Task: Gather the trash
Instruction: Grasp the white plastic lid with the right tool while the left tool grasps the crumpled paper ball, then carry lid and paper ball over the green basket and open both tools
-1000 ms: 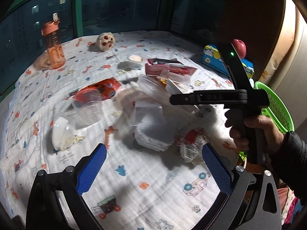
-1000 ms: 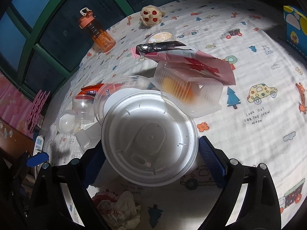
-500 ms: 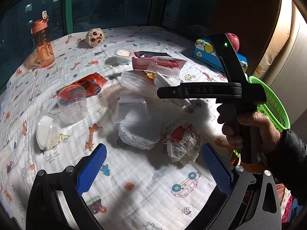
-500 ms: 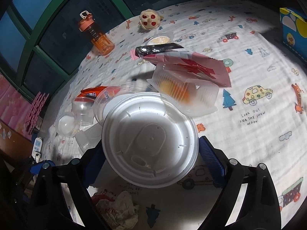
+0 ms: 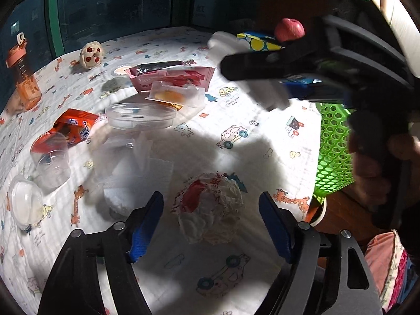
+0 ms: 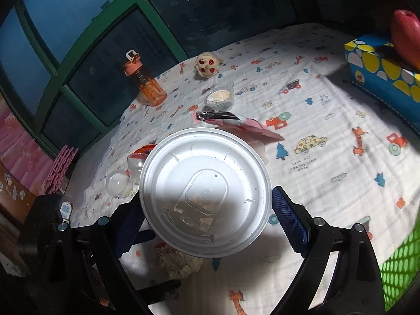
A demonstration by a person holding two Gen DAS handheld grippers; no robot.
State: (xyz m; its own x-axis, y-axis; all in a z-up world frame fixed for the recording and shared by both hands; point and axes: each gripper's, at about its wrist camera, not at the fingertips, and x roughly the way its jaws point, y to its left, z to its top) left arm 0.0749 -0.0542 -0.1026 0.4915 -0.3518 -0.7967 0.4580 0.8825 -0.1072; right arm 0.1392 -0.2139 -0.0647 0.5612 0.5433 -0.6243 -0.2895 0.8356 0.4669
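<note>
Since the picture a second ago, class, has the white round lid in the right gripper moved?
Yes. The white round lid has lifted off the clear tub it sat on, and now hides the pink wrapper it once sat below.

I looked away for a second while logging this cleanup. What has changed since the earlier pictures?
The left gripper came forward over the crumpled wrapper, its jaws just closing, the wrapper between them, not yet pinched. The right gripper, still clamped on the white lid, lifted toward the green basket. Other litter stayed put.
</note>
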